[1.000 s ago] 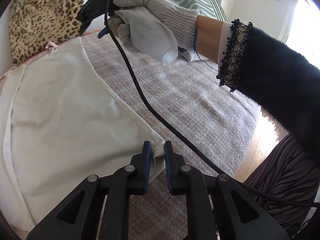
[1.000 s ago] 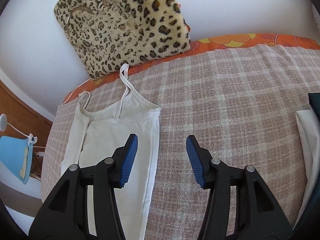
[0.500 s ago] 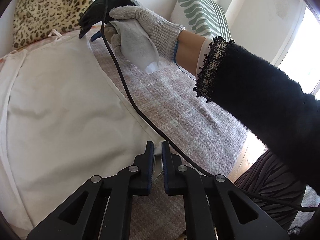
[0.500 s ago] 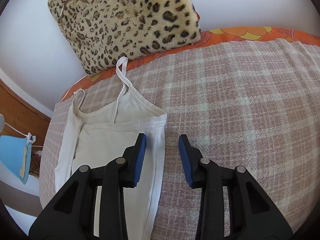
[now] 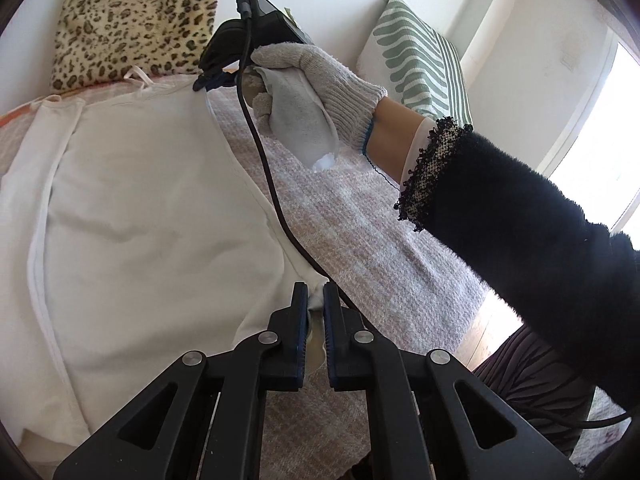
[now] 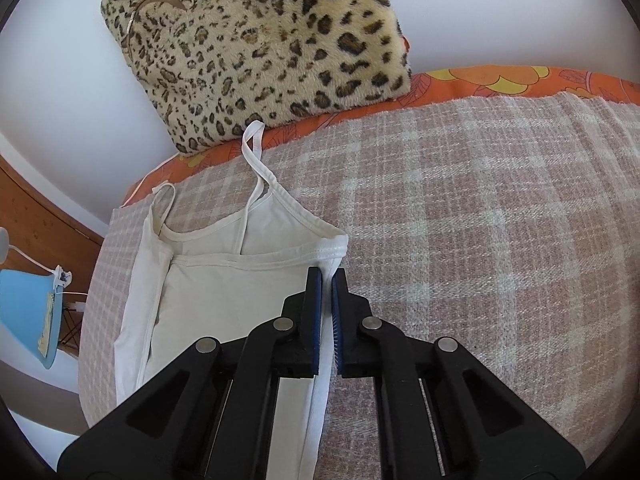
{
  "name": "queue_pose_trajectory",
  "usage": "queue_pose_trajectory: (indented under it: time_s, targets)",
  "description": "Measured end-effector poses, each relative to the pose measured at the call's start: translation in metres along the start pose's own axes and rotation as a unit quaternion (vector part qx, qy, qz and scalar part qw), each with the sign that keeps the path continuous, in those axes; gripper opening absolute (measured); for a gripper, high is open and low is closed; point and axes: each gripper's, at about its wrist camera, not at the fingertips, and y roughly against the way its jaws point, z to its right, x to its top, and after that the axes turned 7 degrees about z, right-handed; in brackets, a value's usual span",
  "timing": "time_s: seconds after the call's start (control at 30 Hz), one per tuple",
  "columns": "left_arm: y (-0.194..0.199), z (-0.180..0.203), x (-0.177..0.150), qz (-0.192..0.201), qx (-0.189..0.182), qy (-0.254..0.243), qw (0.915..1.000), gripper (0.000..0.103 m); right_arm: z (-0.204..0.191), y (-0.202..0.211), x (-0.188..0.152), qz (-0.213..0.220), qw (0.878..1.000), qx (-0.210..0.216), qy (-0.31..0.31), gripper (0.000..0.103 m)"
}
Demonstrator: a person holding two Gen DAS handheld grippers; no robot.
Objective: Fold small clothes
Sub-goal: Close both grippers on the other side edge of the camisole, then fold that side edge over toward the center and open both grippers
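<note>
My left gripper (image 5: 315, 300) is clamped on the near hem corner of the white strappy cotton camisole (image 5: 152, 216), which lies flat on the pink-and-cream checked woven blanket (image 6: 460, 208). My right gripper (image 6: 327, 280), whose jaws have just been closing, now pinches the top's far right corner beside the armhole, with fabric between the blue pads (image 6: 316, 300). My grey knit-gloved right hand (image 5: 308, 92) holds that tool at the far end, its black cable (image 5: 264, 160) trailing over the cloth. A leopard-print plush cushion (image 6: 260, 48) leans against the wall beyond the straps; a green-striped pillow (image 5: 420, 56) stands far right.
</note>
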Motion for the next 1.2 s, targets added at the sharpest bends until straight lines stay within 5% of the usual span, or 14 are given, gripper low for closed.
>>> queue_pose_trajectory:
  time_s: [0.63, 1.2]
  targets:
    - [0.055, -0.038, -0.014, 0.050, 0.031, 0.041, 0.9974, 0.006, -0.081, 0.000, 0.029, -0.004, 0.997, -0.055, 0.061, 0.004]
    - [0.090, -0.077, -0.033, 0.072, 0.077, 0.090, 0.9903, 0.006, -0.170, -0.056, 0.020, -0.037, 0.988, -0.083, 0.126, 0.004]
